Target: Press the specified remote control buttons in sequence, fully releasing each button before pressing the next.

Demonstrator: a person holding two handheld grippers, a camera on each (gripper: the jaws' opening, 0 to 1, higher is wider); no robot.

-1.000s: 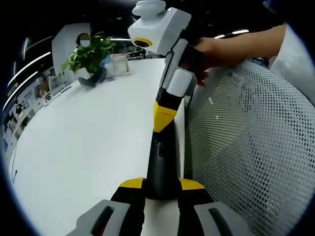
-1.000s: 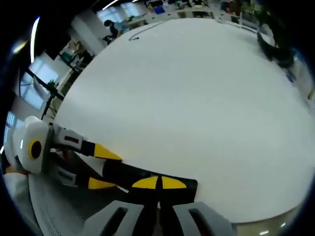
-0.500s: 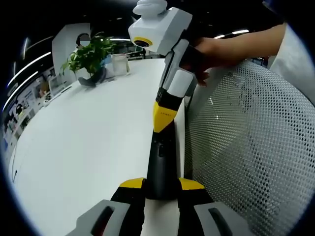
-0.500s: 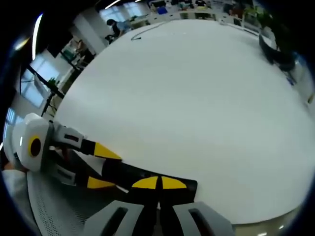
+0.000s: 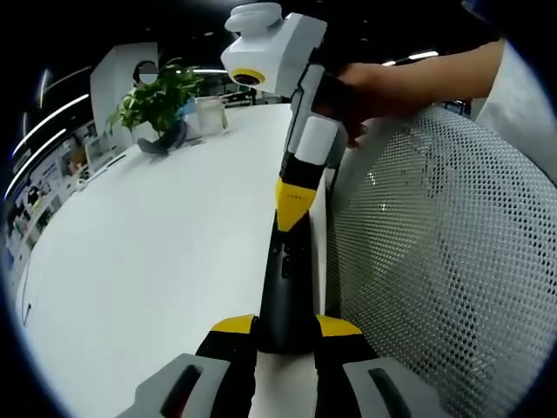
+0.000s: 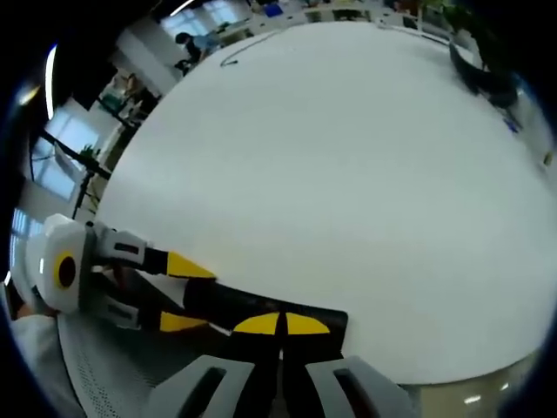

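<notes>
In the left gripper view a long black remote control (image 5: 285,287) lies along the white table's (image 5: 148,261) right edge, and my left gripper (image 5: 285,326) is shut on its near end, a yellow tip on either side. My right gripper (image 5: 294,198), held by a person's hand (image 5: 392,87), comes down from above with its yellow tips together on the remote's far half. In the right gripper view my right gripper (image 6: 280,324) is shut, its tips resting on the remote (image 6: 218,301), while the left gripper (image 6: 178,294) clamps the remote from the left.
A white mesh chair back (image 5: 444,261) stands close along the table's right edge. A potted plant (image 5: 157,100) and a clear container (image 5: 211,113) sit at the table's far end. A thin cable (image 6: 239,58) lies on the far side of the table (image 6: 348,174).
The right gripper's body has leaned slightly left in the left gripper view, its tips staying on the remote. The left gripper's hold is unchanged.
</notes>
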